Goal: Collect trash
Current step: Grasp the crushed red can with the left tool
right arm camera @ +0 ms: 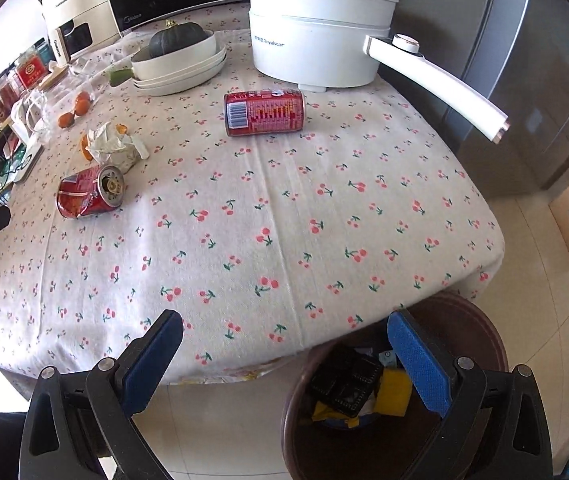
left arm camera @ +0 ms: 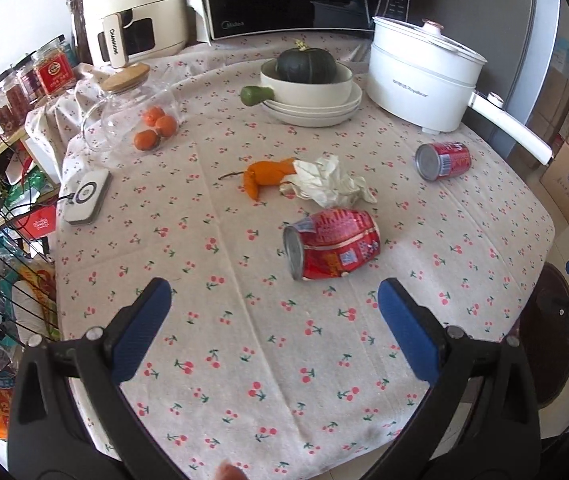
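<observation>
Left gripper [left arm camera: 274, 308]: held low over the near part of the table, pointing toward the far side; its two blue pads [left arm camera: 142, 328] stand wide apart with nothing between them.
Right gripper [right arm camera: 284, 344]: held off the near right edge of the table, half above the bin; jaws spread wide, holding nothing.
Trash bin [right arm camera: 488, 344]: brown and round, on the floor just beside the table's near right corner; dark and yellow scraps lie inside.
Table [left arm camera: 244, 360]: covered by a pale cloth printed with red cherries.
Crushed can [left arm camera: 332, 245]: red, dented along its side, lying on its side near the middle of the table, just beyond the left gripper's pads, silver base turned to the left.
Crumpled tissue [left arm camera: 326, 184]: white, wadded, just beyond the crushed can.
Orange peel [left arm camera: 266, 176]: curled piece touching the tissue's left side.
Second can [left arm camera: 442, 160]: red, undented, on its side further right, near the white pot, well apart from the first.
Cans counted: two.
Tangerines [left arm camera: 156, 126]: three, far left, beside a clear glass jar [left arm camera: 124, 118] tipped on its side.
White pot [left arm camera: 420, 84]: far right, lid on, long handle pointing to the right.
Stacked dishes [left arm camera: 312, 96]: far centre, with one dark green squash [left arm camera: 305, 65] in the top bowl.
</observation>
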The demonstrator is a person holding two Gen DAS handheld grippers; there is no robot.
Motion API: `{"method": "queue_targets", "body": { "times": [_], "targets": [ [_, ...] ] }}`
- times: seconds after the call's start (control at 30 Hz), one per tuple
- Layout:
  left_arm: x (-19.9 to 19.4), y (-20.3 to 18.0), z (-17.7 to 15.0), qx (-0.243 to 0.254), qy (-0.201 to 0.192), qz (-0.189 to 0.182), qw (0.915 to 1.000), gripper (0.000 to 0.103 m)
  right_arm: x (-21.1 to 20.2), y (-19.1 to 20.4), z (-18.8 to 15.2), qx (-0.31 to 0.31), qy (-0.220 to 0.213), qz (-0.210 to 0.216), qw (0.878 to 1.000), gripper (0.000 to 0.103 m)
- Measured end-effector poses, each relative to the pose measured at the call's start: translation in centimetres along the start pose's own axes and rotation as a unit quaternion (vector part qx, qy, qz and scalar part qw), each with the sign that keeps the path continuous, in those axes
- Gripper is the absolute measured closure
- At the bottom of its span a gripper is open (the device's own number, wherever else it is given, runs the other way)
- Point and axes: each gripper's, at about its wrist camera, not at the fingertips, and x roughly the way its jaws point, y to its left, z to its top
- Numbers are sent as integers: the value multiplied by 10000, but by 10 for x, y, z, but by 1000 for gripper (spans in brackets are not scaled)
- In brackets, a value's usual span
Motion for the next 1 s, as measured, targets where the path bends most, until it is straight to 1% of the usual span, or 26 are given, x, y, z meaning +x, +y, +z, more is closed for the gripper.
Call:
{"method": "queue_targets", "body": {
  "times": [0.13, 0.3, 0.4, 0.5, 0.6, 0.67, 0.77, 0.83, 0.9, 1.0],
  "targets": [
    [21, 12, 4, -295, 329, -136, 9989, 0, 14, 6, 17, 77, 48, 36, 10000, 0],
    [50, 1, 9, -653, 777, -370, 9941, 0, 34, 6, 34, 260, 180, 128, 9994, 0],
    [58, -17, 14, -660, 748, -420, 9941, 1, 44, 6, 41, 328, 225, 103, 9992, 0],
    [70, -36, 18, -531, 694, -312, 9957, 4, 49, 6, 46, 382, 244, 110, 9989, 0],
    [84, -46, 20, -536, 756, -271, 9953, 4, 53, 5, 50, 463, 247, 118, 9986, 0],
    [91, -49, 21, -570, 787, -231, 9950, 6, 55, 3, 52, 500, 253, 122, 9984, 0],
    [100, -50, 21, -645, 811, -233, 9943, 11, 57, 2, 52, 509, 256, 73, 9984, 0],
    [104, -49, 21, -709, 847, -317, 9934, 20, 58, 1, 52, 508, 242, 16, 9984, 0],
    [104, -50, 21, -684, 806, -333, 9938, 20, 56, 1, 53, 507, 193, -30, 9985, 0],
    [102, -47, 21, -742, 809, -512, 9926, 20, 46, 4, 60, 412, 5, 36, 9991, 0]
  ]
}}
